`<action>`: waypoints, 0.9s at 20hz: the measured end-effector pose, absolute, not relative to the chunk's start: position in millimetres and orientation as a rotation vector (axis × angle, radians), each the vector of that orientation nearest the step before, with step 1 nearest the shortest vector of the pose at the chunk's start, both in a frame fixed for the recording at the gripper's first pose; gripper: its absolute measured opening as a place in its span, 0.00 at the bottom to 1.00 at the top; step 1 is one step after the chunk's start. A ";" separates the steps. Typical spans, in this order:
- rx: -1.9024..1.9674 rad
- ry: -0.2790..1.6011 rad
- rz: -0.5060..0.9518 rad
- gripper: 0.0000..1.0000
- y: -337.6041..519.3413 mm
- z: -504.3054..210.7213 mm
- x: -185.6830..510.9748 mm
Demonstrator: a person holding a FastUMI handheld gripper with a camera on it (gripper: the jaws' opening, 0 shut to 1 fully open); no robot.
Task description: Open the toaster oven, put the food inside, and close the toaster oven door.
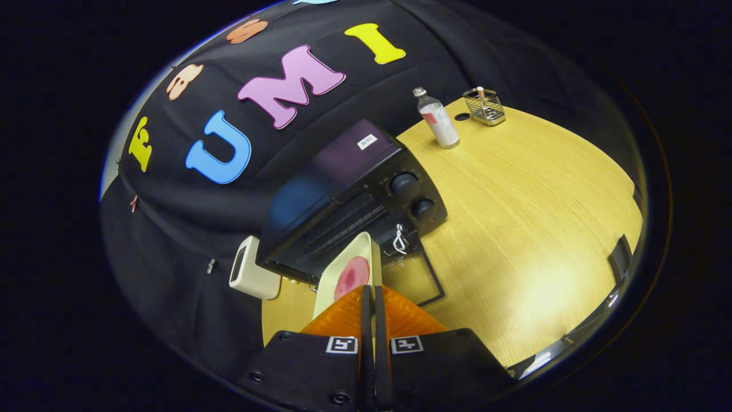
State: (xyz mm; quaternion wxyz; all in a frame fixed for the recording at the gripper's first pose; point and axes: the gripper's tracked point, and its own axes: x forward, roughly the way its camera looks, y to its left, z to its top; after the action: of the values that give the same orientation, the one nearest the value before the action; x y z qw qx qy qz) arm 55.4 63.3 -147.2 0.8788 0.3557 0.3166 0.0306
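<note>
My hand-held gripper (370,300) pinches the near rim of the stiff, light cream plate carrying pink food (353,273), just before the open black toaster oven (349,200); it could slip, so I grip its edge firmly.

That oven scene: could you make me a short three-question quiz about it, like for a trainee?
1. True or false: the oven door is open.
2. What does the gripper grip? A) bottle B) plate with food C) wire basket
3. Fill in: the plate's far end points into the oven's ____.

Key: 1 true, the glass door lies flat on the table. 2 B, the fingers are closed on the plate's near edge. 3 opening.
</note>
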 end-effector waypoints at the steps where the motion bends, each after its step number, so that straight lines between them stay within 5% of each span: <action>1: 0.738 0.648 0.055 0.06 66.8 -150.7 64.8; 18: 0.788 0.452 -0.118 0.06 93.6 -180.8 153.0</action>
State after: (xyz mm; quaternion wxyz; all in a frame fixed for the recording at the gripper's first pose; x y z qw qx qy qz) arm 153.0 93.6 -180.8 0.8970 0.3802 0.2182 -0.0570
